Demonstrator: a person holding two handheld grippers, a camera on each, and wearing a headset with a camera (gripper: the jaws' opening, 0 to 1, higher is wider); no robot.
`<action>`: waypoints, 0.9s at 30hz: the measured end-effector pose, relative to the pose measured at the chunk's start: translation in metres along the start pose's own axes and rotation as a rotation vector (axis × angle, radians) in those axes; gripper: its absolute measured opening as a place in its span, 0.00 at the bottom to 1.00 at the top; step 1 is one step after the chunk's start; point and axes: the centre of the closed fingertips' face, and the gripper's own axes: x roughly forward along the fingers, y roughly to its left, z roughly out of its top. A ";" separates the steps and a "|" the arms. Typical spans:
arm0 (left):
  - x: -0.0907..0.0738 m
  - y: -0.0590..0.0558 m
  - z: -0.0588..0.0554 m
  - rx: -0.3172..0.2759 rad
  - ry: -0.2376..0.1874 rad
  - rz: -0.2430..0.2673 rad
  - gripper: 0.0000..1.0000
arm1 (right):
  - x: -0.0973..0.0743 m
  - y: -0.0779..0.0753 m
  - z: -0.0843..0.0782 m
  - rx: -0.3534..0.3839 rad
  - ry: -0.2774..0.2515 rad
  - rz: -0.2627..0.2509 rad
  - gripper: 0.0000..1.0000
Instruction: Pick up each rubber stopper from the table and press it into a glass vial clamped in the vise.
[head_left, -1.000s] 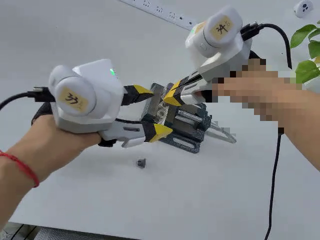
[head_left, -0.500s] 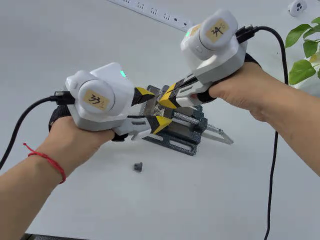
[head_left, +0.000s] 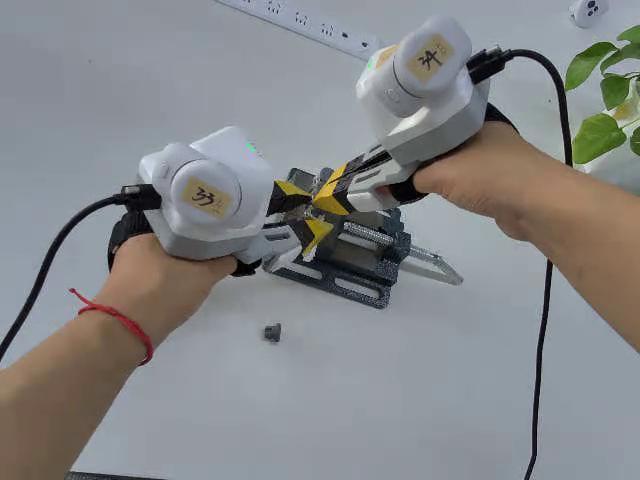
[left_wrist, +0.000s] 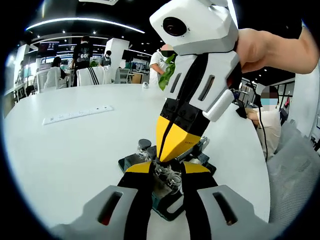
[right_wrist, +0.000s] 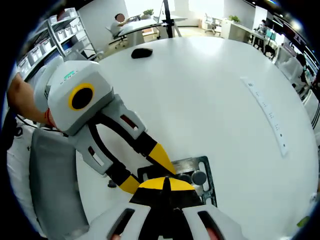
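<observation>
Head view: vise (head_left: 350, 268) mid-table. Left gripper (head_left: 308, 208) at the vise's left end, jaws apart. Right gripper (head_left: 328, 198) over the vise from its far side, tips pinched together; can't tell if anything is between them. 1 loose rubber stopper (head_left: 272, 332) on table (head_left: 420, 400), near side of vise, well apart from it. Left gripper view: own jaws straddle glass vial (left_wrist: 169, 176) in vise, contact unclear; right gripper tips just above the vial. Right gripper view: own tips closed over vise; second vial (right_wrist: 198, 177), dark-topped, beside them in vise.
</observation>
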 end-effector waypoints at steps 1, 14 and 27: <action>0.001 0.000 -0.001 0.001 0.002 0.000 0.18 | 0.000 0.000 0.000 -0.001 0.000 0.000 0.00; 0.004 0.006 -0.003 -0.053 -0.008 0.030 0.10 | 0.000 -0.001 0.000 0.005 -0.009 0.002 0.00; 0.004 0.009 -0.001 -0.044 -0.022 0.043 0.08 | 0.000 0.000 0.000 0.006 -0.012 0.004 0.00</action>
